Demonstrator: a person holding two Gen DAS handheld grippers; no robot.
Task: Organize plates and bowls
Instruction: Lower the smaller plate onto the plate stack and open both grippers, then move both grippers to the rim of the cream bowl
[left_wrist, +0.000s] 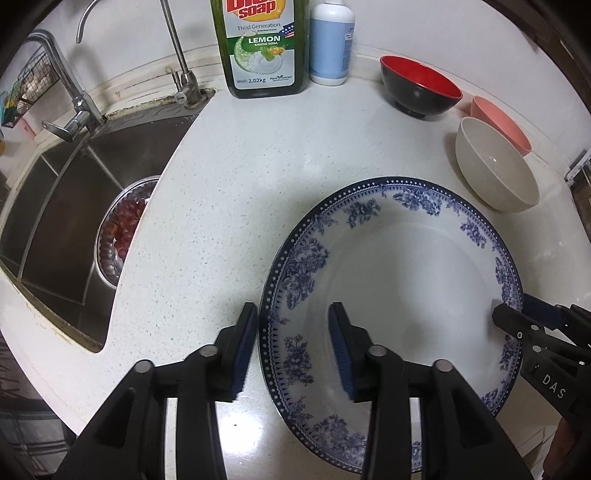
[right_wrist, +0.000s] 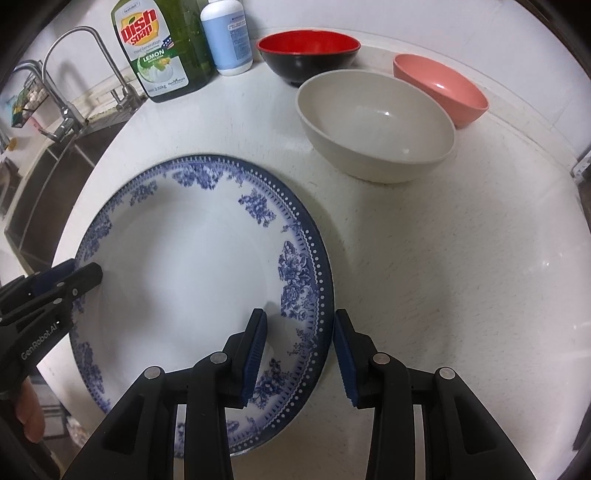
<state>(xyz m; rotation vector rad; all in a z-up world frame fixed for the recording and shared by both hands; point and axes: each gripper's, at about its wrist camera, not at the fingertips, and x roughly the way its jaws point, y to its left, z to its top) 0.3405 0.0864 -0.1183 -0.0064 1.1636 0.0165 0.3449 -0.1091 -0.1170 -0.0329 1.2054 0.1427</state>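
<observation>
A blue-and-white floral plate (left_wrist: 406, 280) lies on the white counter (left_wrist: 229, 184); it also shows in the right wrist view (right_wrist: 192, 266). My left gripper (left_wrist: 293, 347) is open and straddles the plate's left rim, one finger outside, one over the plate. My right gripper (right_wrist: 299, 354) is open and straddles the right rim the same way. Each gripper shows in the other's view: the right gripper (left_wrist: 517, 317) and the left gripper (right_wrist: 77, 277). A cream bowl (right_wrist: 376, 129), a pink bowl (right_wrist: 443, 88) and a red-and-black bowl (right_wrist: 308, 55) stand behind the plate.
A dish soap bottle (left_wrist: 262, 48) and a white-and-blue bottle (left_wrist: 330, 44) stand at the back wall. The steel sink (left_wrist: 62, 206) with a faucet (left_wrist: 66, 96) is to the left; a strainer of grapes (left_wrist: 123, 229) sits in it.
</observation>
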